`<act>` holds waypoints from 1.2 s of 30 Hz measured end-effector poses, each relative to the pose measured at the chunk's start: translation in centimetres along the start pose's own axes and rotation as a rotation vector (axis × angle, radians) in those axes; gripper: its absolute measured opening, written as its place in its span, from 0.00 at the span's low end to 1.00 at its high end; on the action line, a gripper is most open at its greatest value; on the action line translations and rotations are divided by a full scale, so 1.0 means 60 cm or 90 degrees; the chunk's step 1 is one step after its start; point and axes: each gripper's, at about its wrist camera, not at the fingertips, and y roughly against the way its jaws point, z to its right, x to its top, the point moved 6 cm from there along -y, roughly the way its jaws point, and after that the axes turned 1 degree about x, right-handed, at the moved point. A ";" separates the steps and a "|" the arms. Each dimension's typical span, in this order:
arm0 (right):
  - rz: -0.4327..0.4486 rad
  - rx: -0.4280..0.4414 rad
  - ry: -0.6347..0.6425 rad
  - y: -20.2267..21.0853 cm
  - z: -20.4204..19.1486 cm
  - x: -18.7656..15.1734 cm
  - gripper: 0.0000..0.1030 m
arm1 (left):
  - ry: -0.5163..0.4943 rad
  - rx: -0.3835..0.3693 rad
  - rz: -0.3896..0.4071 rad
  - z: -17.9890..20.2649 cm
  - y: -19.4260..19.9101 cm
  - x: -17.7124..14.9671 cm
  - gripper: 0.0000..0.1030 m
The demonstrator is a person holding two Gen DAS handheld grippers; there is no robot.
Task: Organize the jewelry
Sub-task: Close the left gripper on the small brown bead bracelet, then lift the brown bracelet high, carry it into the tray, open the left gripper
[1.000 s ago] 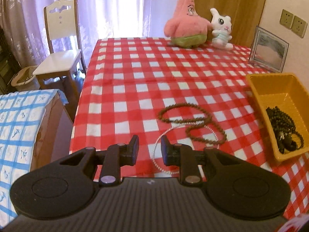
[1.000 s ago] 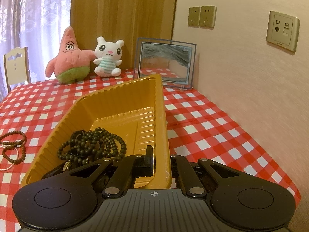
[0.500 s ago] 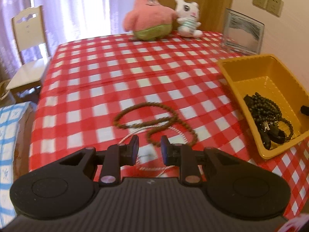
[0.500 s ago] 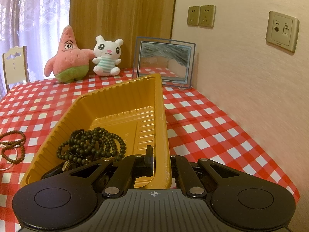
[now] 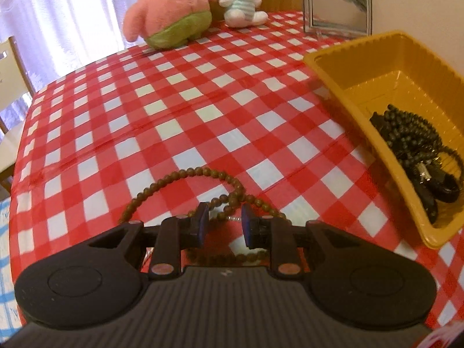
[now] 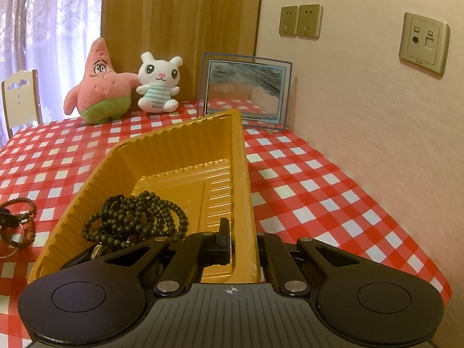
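A brown bead necklace (image 5: 185, 174) lies looped on the red checked tablecloth, with a thin pale strand under it. My left gripper (image 5: 222, 226) is open and low over the necklace, with part of the beads between its fingers. A yellow tray (image 6: 179, 150) holds dark bead strings (image 6: 136, 217) at its near end. My right gripper (image 6: 240, 243) is shut on the tray's right wall, one finger inside and one outside. The tray (image 5: 348, 98) and dark beads (image 5: 411, 133) also show in the left wrist view. The brown necklace (image 6: 20, 217) shows at the left edge of the right wrist view.
A pink star plush (image 6: 98, 87), a white bunny plush (image 6: 158, 82) and a framed picture (image 6: 245, 92) stand at the table's far end. A wall (image 6: 377, 116) runs along the right. A white chair (image 6: 18, 98) stands at far left.
My left gripper has moved forward and down over the brown necklace, swinging toward the tray. The right gripper and the tray have stayed in place.
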 end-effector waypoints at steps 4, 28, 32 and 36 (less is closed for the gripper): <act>-0.002 0.000 -0.001 -0.004 0.000 0.000 0.04 | -0.023 0.006 -0.001 0.006 -0.015 0.006 0.20; 0.002 0.005 -0.005 -0.011 0.001 0.003 0.04 | 0.031 0.003 0.108 -0.052 0.118 0.060 0.06; 0.003 0.005 -0.005 -0.012 0.000 0.003 0.04 | 0.048 0.001 0.155 -0.070 0.184 0.094 0.06; 0.002 0.005 -0.007 -0.011 0.001 0.003 0.04 | 0.063 -0.007 0.198 -0.074 0.241 0.123 0.06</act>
